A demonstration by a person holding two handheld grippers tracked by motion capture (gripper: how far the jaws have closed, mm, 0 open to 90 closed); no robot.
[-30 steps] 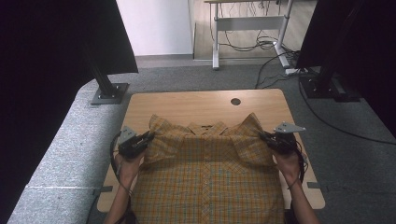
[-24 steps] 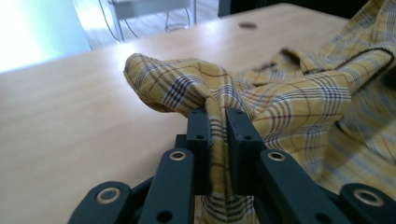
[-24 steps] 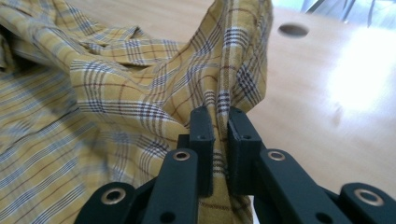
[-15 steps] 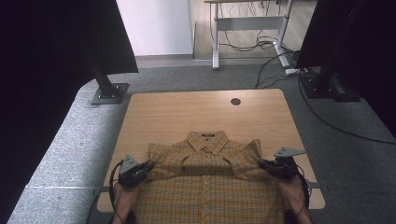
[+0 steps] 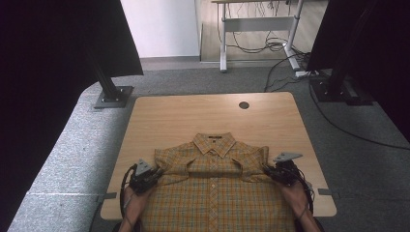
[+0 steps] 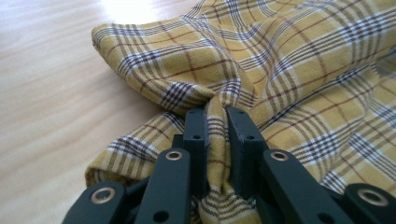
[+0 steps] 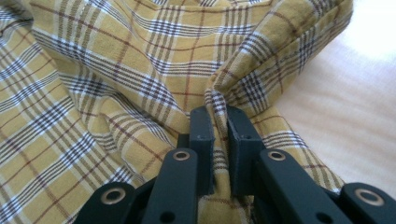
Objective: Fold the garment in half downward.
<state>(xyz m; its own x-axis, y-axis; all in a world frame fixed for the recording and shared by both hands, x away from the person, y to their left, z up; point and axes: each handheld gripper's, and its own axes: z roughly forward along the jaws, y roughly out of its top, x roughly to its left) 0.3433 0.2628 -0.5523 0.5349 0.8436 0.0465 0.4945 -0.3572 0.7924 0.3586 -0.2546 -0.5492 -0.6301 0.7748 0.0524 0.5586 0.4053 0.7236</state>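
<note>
The shirt is yellow plaid with dark, white and red lines; the table is light wood.

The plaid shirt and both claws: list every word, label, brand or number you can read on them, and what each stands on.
No readable text.
plaid shirt: a small dark neck label sits inside the collar, too small and blurred to read in the high view.
left claw and right claw: black jaws with brass rivets, no markings.
table: bare wood, no print.
</note>
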